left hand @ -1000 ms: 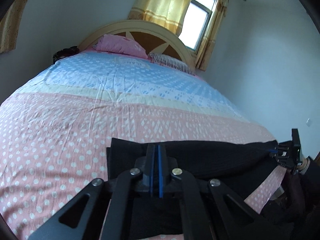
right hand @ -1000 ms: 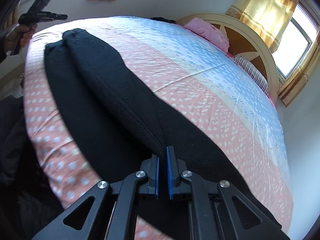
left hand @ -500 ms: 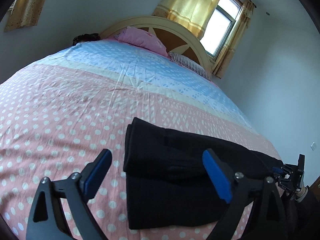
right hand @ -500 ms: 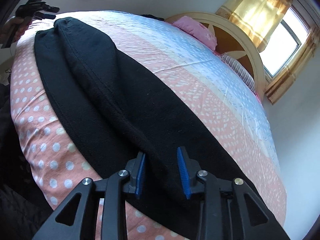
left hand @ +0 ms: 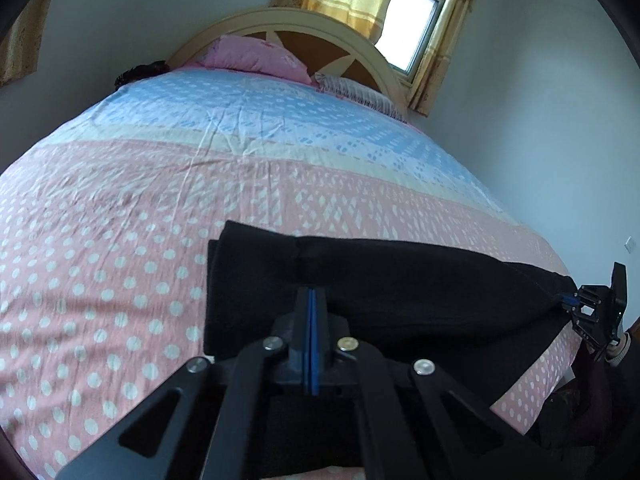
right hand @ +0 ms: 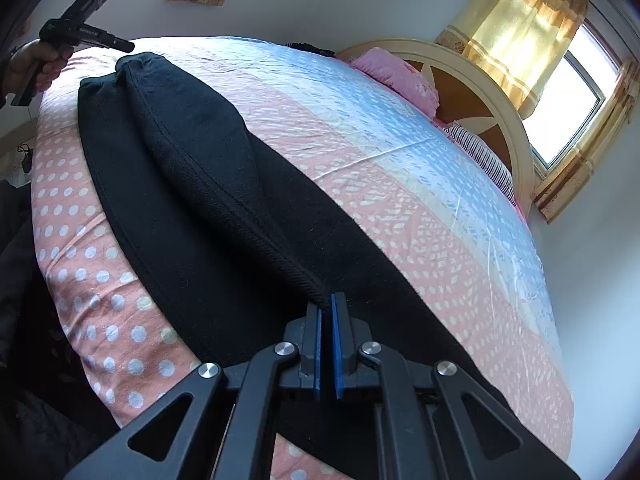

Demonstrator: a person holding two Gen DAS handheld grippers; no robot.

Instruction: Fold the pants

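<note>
Black pants (left hand: 384, 280) lie lengthwise along the near edge of the bed, one leg laid over the other. My left gripper (left hand: 311, 300) is shut on the pants' fabric at their left end. My right gripper (right hand: 327, 306) is shut on a raised seam ridge of the pants (right hand: 208, 184) at their other end. The right gripper also shows in the left wrist view (left hand: 568, 300) at the far right. The left gripper shows in the right wrist view (right hand: 124, 46) at the top left, held in a hand.
The bed (left hand: 120, 240) has a pink dotted and blue sheet. A pink pillow (left hand: 256, 56) and a striped pillow (left hand: 352, 92) lie by the arched headboard (left hand: 304, 20). A curtained window (left hand: 412, 28) is behind. Dark clothing lies below the bed edge (right hand: 24, 320).
Both grippers were open half a second ago and have shut on the pants. The fabric now rises in a ridge between them.
</note>
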